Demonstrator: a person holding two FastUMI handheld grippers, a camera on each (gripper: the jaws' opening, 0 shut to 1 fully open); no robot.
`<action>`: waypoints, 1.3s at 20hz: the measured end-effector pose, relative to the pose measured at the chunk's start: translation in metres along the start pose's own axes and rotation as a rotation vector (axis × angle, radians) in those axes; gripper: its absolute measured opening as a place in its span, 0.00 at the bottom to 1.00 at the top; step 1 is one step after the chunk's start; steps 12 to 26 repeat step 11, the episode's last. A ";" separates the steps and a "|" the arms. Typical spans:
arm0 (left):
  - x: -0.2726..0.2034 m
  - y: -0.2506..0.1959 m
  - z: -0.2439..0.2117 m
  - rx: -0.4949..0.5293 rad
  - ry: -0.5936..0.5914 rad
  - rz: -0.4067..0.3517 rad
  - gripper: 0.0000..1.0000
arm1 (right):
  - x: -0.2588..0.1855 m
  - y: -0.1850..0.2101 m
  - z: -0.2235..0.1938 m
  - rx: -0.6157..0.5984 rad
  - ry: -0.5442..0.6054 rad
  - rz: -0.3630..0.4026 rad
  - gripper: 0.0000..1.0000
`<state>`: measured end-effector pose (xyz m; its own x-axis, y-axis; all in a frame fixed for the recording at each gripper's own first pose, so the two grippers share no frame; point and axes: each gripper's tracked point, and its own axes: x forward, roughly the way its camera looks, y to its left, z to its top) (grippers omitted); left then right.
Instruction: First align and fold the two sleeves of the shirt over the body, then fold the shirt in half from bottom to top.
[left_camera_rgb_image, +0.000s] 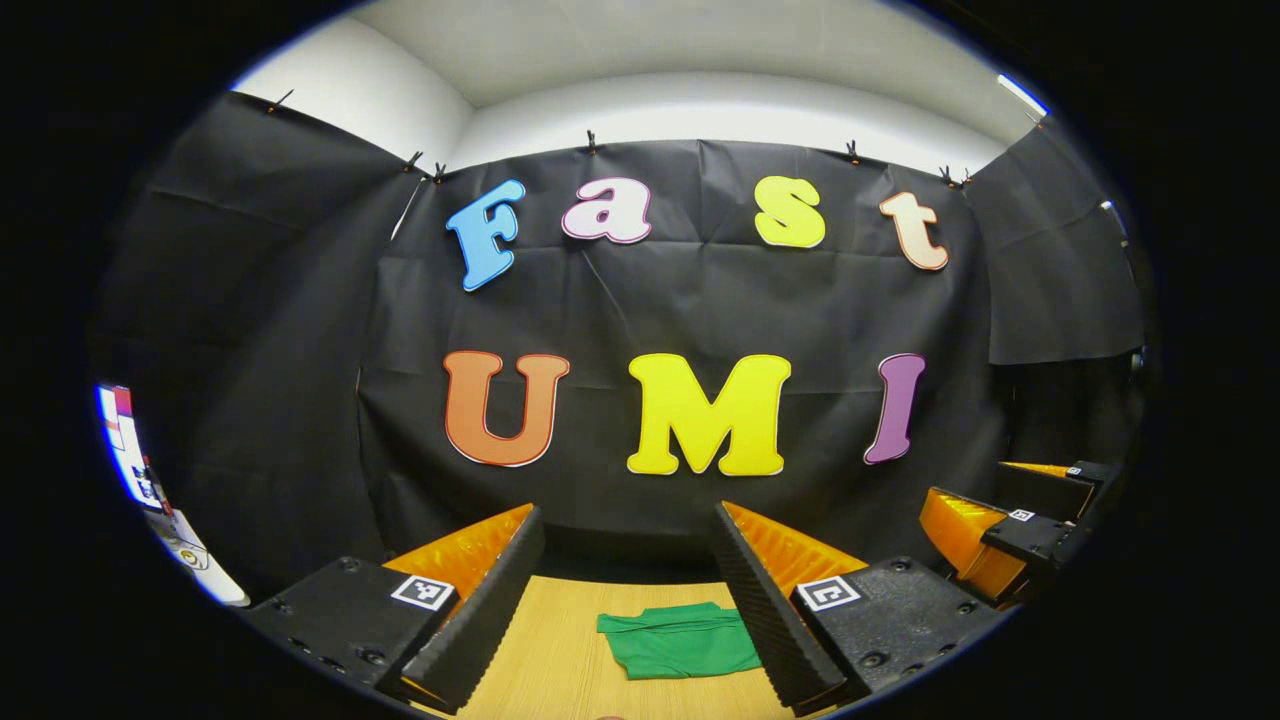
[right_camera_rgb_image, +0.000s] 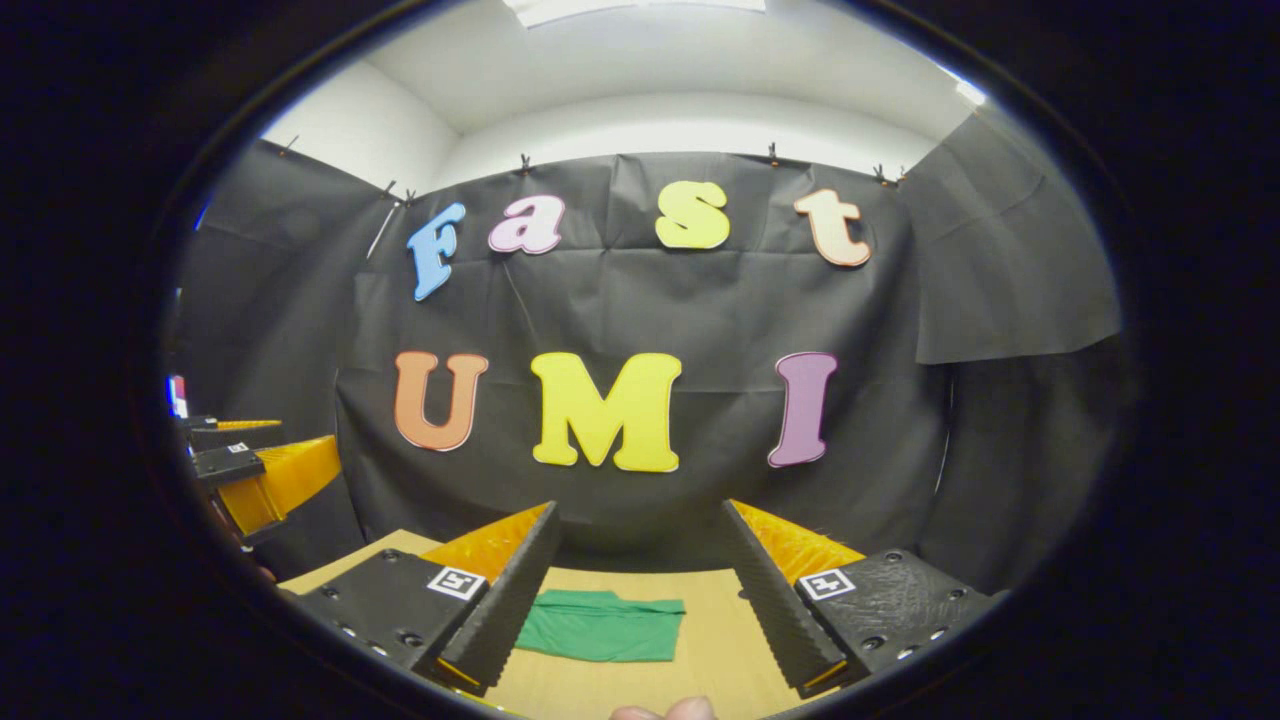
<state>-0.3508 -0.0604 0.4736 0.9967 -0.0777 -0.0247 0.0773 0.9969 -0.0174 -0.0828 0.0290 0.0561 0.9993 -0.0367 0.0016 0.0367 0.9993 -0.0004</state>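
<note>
Green shirt (left_camera_rgb_image: 680, 640), folded into a compact rectangle, lies flat on the wooden table (left_camera_rgb_image: 545, 660) in the left gripper view, beyond the left gripper (left_camera_rgb_image: 630, 610) and framed between its fingers, closer to the right-hand finger; no contact. Fingers stand wide apart, nothing between them. Bare tabletop on the shirt's near side and to its left; the table's far edge meets the black cloth wall (left_camera_rgb_image: 700, 300) just behind the shirt. Right gripper (left_camera_rgb_image: 1010, 545) shows off to the shirt's right, raised, held apart from it.

Right gripper view: shirt (right_camera_rgb_image: 600, 625) on the table (right_camera_rgb_image: 720, 640), beyond the right gripper (right_camera_rgb_image: 640, 600), nearer its left-hand finger, partly hidden by that finger. Fingers spread wide, holding nothing. Open wood to the shirt's right and near side. Left gripper (right_camera_rgb_image: 265, 480) is well to the shirt's left, raised off the table. Fingertips of a hand (right_camera_rgb_image: 665, 711) show at the bottom edge.
</note>
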 end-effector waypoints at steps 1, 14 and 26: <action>-0.001 -0.003 0.000 0.002 -0.001 -0.003 1.00 | -0.002 -0.001 0.001 0.002 -0.002 0.001 0.98; -0.003 -0.019 -0.010 0.003 0.015 0.004 1.00 | 0.001 -0.012 -0.002 -0.002 0.002 0.008 0.98; -0.003 -0.019 -0.010 0.003 0.015 0.004 1.00 | 0.001 -0.012 -0.002 -0.002 0.002 0.008 0.98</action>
